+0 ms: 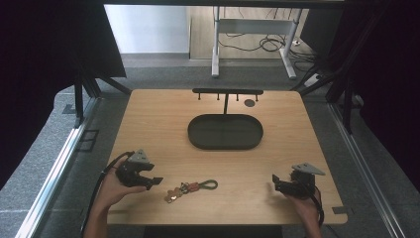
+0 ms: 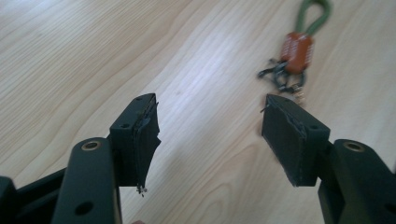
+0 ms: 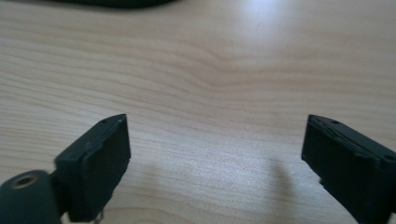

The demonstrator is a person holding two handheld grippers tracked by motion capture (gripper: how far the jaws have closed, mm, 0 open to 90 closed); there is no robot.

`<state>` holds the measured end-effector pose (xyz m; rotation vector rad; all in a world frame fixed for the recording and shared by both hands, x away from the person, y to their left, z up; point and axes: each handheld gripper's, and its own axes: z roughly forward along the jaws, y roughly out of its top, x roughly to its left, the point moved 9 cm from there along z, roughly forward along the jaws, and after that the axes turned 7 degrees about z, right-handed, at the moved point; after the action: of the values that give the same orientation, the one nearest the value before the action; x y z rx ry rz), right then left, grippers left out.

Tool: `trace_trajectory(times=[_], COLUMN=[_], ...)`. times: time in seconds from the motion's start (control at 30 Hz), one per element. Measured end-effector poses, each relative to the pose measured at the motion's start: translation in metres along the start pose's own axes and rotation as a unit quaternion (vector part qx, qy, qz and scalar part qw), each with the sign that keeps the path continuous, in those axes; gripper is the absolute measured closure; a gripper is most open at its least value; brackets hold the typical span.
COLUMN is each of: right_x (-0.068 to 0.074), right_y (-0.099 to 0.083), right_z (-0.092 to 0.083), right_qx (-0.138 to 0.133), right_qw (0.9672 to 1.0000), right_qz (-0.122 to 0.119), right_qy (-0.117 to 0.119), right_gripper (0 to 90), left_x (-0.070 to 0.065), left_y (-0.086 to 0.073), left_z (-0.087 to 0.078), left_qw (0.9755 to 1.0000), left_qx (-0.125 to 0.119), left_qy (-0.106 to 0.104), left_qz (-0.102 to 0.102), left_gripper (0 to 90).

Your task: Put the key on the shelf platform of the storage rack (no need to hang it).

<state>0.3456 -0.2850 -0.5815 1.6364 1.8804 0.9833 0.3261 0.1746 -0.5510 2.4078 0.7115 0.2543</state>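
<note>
One wooden table (image 1: 163, 119) carried everything, its pale grain running under both tools. Toward its far side lay a dark oval tray (image 1: 225, 132), and just behind that stood a black T-shaped rack (image 1: 227, 92) with small pegs hanging from its crossbar; a small dark disc (image 1: 249, 103) sat on the wood near the rack's right end. At the near left corner a hand (image 1: 113, 188) held the left gripper (image 1: 153, 181), its jaws spread apart over bare wood and aimed toward the table's middle. At the near right corner the right gripper (image 1: 274, 181) rested low in the other hand (image 1: 303, 206), jaws likewise spread wide with nothing between them. Between the two tools, closer to the left one, lay a keychain (image 1: 190, 189): a green cord loop (image 2: 314, 14), an orange-brown sleeve (image 2: 296, 52), and what looked like a dark metal clasp (image 2: 280, 77), blurred, just beyond the left gripper's fingertips (image 2: 279, 103).
</note>
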Motion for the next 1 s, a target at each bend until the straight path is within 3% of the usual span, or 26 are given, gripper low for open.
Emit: trace_trajectory(times=[0.2, 0.3, 0.73, 1.0], right_x=[0.002, -0.005, -0.014, -0.019], right_y=[0.001, 0.001, 0.001, 0.003], right_z=[-0.01, -0.015, -0.015, -0.015], right_qx=[-0.022, -0.034, -0.039, -0.042], right_qw=[0.9997, 0.9992, 0.9977, 0.9972], right_qz=[0.003, 0.019, 0.043, 0.044], right_qy=[0.014, 0.002, 0.035, 0.043], right_gripper=[13.5, 14.3, 17.0, 18.8], left_x=[-0.002, -0.002, 0.0, -0.011], left_y=[-0.005, -0.006, -0.003, 0.014], left_z=[-0.001, -0.002, 0.005, 0.0], left_qw=[1.0, 0.9999, 0.9999, 0.9997], left_qx=[-0.008, -0.015, 0.007, 0.007], left_qy=[-0.004, -0.006, 0.009, -0.001], left_qz=[-0.002, -0.005, -0.006, 0.025], left_gripper=[37.2, 37.2, 37.3, 37.1])
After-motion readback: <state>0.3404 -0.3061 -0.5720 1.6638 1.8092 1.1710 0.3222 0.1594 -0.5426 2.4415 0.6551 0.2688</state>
